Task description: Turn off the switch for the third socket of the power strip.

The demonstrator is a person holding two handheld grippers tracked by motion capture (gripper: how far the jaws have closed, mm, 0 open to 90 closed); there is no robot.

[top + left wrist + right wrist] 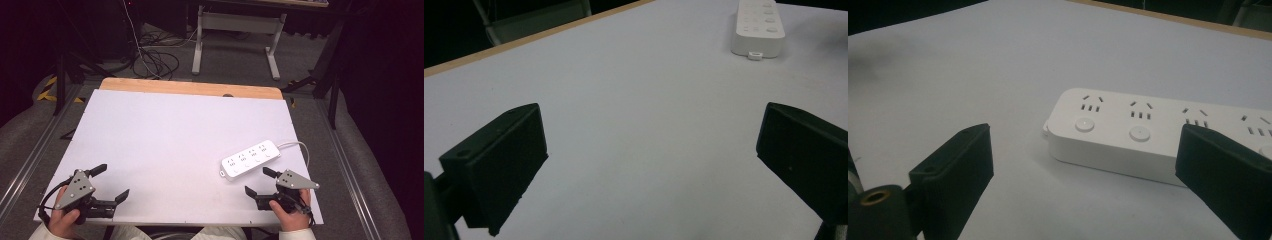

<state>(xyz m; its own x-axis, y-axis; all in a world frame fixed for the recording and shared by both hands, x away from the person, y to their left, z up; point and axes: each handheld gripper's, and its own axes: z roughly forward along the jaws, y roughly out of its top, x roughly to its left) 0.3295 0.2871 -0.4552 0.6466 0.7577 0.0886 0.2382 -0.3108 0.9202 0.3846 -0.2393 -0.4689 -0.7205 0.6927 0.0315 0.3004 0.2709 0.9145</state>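
Note:
A white power strip (251, 159) with several sockets and round switches lies on the white table (170, 135) at the near right, its white cable (300, 146) curling off the right edge. My right gripper (261, 182) is open just in front of it, near the table's front edge; the right gripper view has the power strip (1148, 132) close ahead between the wide jaws. Open and empty, my left gripper (111, 181) rests at the near left. From the left gripper view the power strip (758, 27) lies far off at the upper right.
A wooden strip (190, 88) runs along the table's far edge. Beyond it on the floor are a white desk frame (235, 30) and tangled cables (157, 60). Metal rails (350, 170) flank the table on both sides.

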